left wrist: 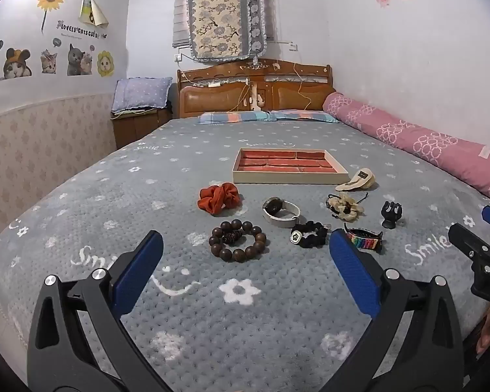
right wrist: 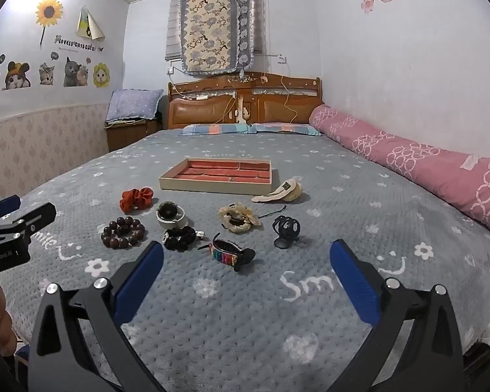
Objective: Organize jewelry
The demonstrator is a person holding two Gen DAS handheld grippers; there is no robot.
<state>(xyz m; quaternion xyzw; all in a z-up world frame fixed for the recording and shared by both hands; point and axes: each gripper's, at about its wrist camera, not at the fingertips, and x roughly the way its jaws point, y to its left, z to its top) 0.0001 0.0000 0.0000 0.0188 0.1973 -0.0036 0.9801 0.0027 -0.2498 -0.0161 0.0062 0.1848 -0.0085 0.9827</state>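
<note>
Left tool [left wrist: 246, 261]: fingers spread as wide as they go, nothing between them; it hangs over the bed, tilted a little downward.
Right tool [right wrist: 246, 261]: equally wide open and empty, same slight downward tilt, beside the left one.
Bed [left wrist: 179, 326]: grey blanket with flowers; it carries everything.
Tray [left wrist: 287, 179]: beyond both tools, past all the pieces; red lining in sections, nothing visible in it, so I judge sorting has not begun.
Wooden bead bracelet [left wrist: 237, 241]: just ahead of the left tool, between its fingers' line of sight; likely its 1st pick.
Rainbow band [right wrist: 227, 254]: straight ahead of the right tool, nearest to it.
Black claw clip [right wrist: 285, 230]: just beyond the band, slightly right.
White watch [left wrist: 280, 211]: beyond the beads, standing on its strap loop.
Black scrunchie [left wrist: 310, 233]: right of the beads.
Orange scrunchie [left wrist: 218, 198]: farther off, near the tray's left corner.
Cream scrunchie [left wrist: 346, 206]: near the tray's right side.
Layout: pieces lie apart, none overlapping, probably so each can be gripped alone.
</note>
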